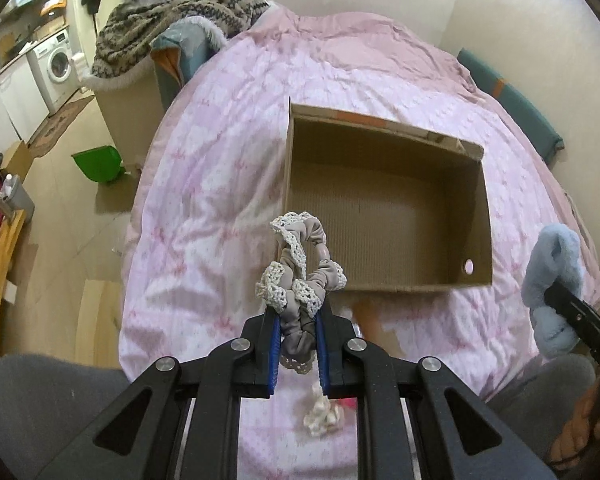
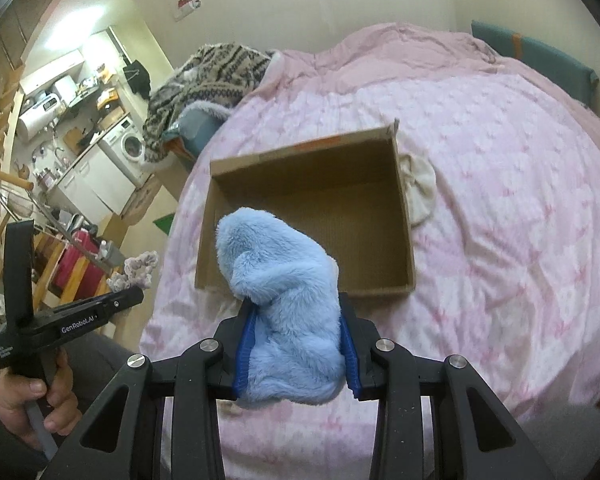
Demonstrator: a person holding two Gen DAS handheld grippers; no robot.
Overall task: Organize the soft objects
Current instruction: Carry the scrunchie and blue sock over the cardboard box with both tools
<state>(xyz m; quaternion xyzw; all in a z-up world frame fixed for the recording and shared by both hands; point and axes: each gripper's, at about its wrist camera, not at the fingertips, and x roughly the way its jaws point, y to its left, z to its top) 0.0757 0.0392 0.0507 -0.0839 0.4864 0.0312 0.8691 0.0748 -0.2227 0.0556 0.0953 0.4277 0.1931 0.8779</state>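
An open cardboard box (image 1: 476,220) (image 2: 404,216) lies empty on the pink bed. My left gripper (image 1: 298,312) is shut on a grey scrunchie with cream lace trim (image 1: 300,264), held above the bed just before the box's near left corner. My right gripper (image 2: 296,312) is shut on a fluffy light-blue sock (image 2: 284,300), held above the box's near edge. The sock (image 1: 552,280) also shows at the right of the left wrist view, and the scrunchie (image 2: 138,270) at the left of the right wrist view.
A cream lacy item (image 1: 322,414) lies on the pink bedspread (image 1: 220,160) below my left gripper. A cream cloth (image 2: 420,192) lies right of the box. A patterned knit blanket (image 1: 180,8) is heaped at the bed's far left. A green bin (image 1: 100,164) stands on the floor.
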